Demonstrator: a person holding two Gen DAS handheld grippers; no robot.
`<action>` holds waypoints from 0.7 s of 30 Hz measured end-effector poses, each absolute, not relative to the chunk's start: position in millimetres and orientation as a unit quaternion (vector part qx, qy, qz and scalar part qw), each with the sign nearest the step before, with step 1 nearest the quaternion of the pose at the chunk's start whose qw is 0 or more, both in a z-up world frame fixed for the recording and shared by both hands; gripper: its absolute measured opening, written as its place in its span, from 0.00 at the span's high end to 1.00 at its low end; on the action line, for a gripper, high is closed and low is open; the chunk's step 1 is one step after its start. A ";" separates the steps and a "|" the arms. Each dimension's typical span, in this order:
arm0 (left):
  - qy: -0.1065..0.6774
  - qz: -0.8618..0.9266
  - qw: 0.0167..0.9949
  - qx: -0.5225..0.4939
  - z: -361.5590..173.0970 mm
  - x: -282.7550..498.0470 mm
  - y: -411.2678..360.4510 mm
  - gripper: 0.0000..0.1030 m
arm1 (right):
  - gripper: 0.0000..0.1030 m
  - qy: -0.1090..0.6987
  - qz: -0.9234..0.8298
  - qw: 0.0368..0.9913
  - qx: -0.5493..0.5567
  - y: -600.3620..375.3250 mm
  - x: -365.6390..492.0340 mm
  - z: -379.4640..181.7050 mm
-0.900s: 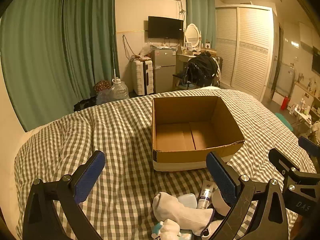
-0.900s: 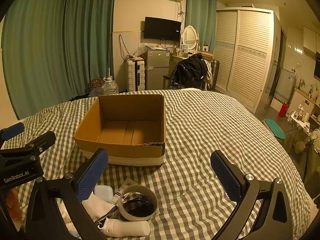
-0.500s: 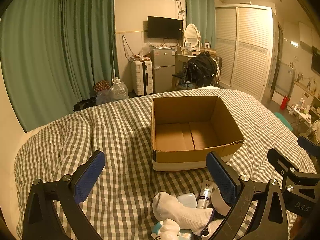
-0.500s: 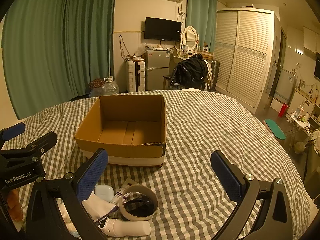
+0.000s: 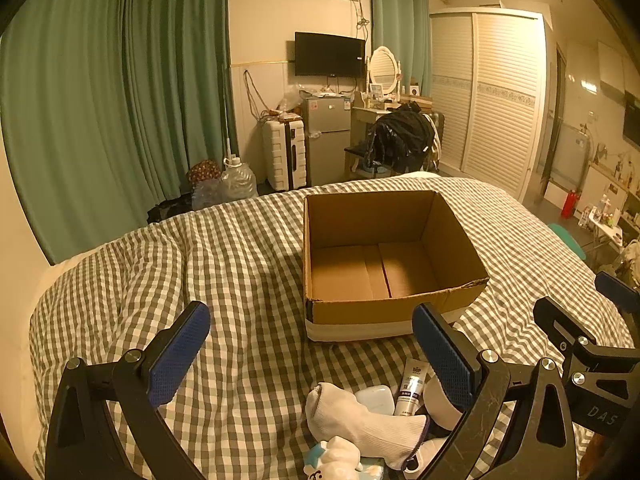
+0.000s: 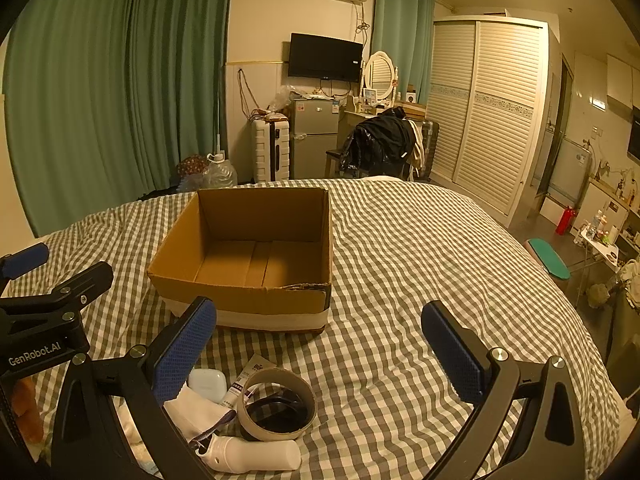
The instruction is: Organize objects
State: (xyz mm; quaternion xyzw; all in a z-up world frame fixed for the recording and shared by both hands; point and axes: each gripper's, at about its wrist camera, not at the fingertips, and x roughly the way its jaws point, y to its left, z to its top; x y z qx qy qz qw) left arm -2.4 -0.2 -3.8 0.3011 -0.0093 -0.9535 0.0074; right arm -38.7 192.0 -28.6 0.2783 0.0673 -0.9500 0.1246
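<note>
Both jaws spread, empty; white cotton sock just before open brown cardboard box, nearer left gripper.

The small white-and-blue soft toy is cut off by the bottom edge; the beige tape roll hides behind the right finger; the squeeze tube's print is illegible.

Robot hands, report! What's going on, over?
Left gripper open, right gripper open, both empty. Cardboard box empty. Sock, tape roll waiting nearby. Nothing blocking.
</note>
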 end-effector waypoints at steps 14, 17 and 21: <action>-0.009 -0.954 0.006 0.301 -3.2 -2.3 0.9 0.00 | 0.00 0.069 -0.948 0.131 0.281 190.1 -37.2 -30.8; -0.007 -0.954 0.006 0.301 -3.2 -2.2 0.4 0.00 | 0.00 0.070 -0.947 0.134 0.282 189.5 -36.9 -30.4; -0.007 -0.954 0.006 0.300 -3.3 -2.2 1.1 0.00 | 0.00 0.070 -0.948 0.134 0.281 189.6 -37.4 -30.7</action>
